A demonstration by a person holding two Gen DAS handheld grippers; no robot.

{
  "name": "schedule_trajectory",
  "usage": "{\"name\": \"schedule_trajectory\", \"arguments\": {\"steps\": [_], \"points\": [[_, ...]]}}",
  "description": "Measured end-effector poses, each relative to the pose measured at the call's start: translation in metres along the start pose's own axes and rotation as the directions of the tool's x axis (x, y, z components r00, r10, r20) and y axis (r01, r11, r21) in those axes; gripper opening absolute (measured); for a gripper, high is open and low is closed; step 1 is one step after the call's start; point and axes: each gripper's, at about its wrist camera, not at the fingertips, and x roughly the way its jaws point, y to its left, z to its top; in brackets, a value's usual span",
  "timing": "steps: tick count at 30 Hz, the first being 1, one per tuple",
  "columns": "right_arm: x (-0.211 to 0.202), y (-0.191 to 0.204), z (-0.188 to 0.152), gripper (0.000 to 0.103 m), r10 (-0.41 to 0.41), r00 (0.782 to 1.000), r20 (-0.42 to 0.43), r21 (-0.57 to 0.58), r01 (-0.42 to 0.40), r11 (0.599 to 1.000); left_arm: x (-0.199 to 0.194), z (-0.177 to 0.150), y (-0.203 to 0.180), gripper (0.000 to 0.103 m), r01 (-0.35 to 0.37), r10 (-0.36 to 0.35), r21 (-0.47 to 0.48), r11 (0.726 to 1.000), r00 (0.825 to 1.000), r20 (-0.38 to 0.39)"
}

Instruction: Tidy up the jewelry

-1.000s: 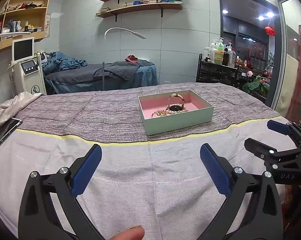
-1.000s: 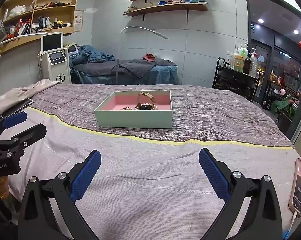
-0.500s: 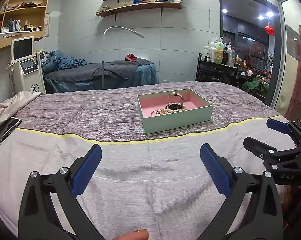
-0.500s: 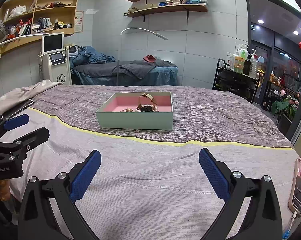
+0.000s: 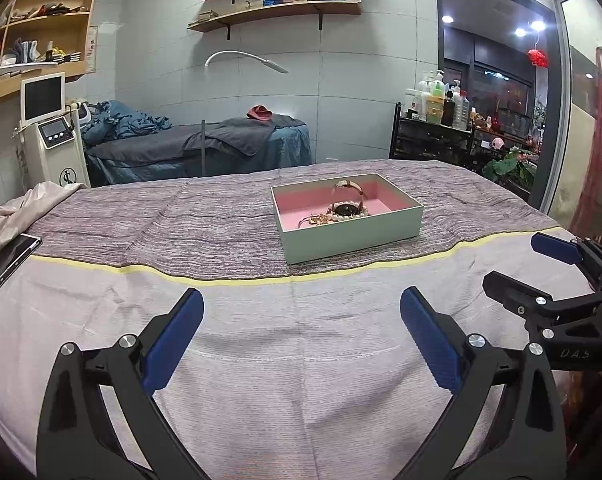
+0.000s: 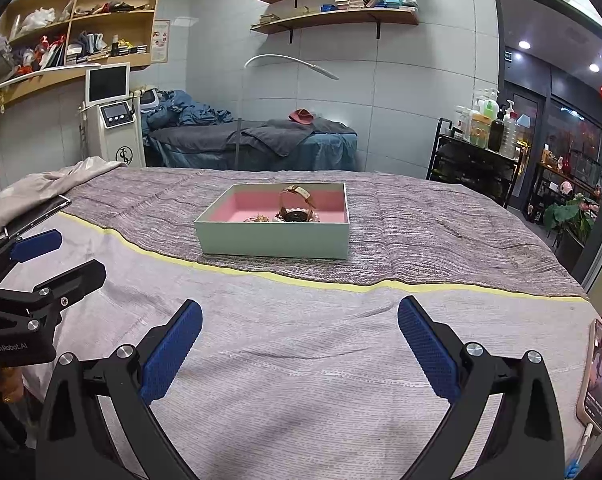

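i see the watch (image 5: 348, 209), pearl bracelet (image 5: 343, 217) and gold chain (image 5: 315, 221) already lying in the pink-lined box (image 5: 353, 236), no jewelry on the bedspread (image 5: 261, 344), left gripper (image 5: 301, 326) and right gripper (image 6: 299, 326) both spread and empty.

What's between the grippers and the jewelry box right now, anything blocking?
Nothing visible. Only bare bedspread lies between the open left gripper, the open right gripper and the box. The watch and pearls sit inside; the near wall partly hides them, so reach from above.
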Motion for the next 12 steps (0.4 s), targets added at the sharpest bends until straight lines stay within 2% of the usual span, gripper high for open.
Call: {"name": "schedule_trajectory", "arguments": {"steps": [12], "points": [[0.0005,0.0013,-0.0005,0.096,0.006,1.0,-0.007,-0.003,-0.006,1.0,0.0026,0.0012,0.0043,0.097,-0.024,0.024,-0.013,1.0,1.0,-0.009]]}}
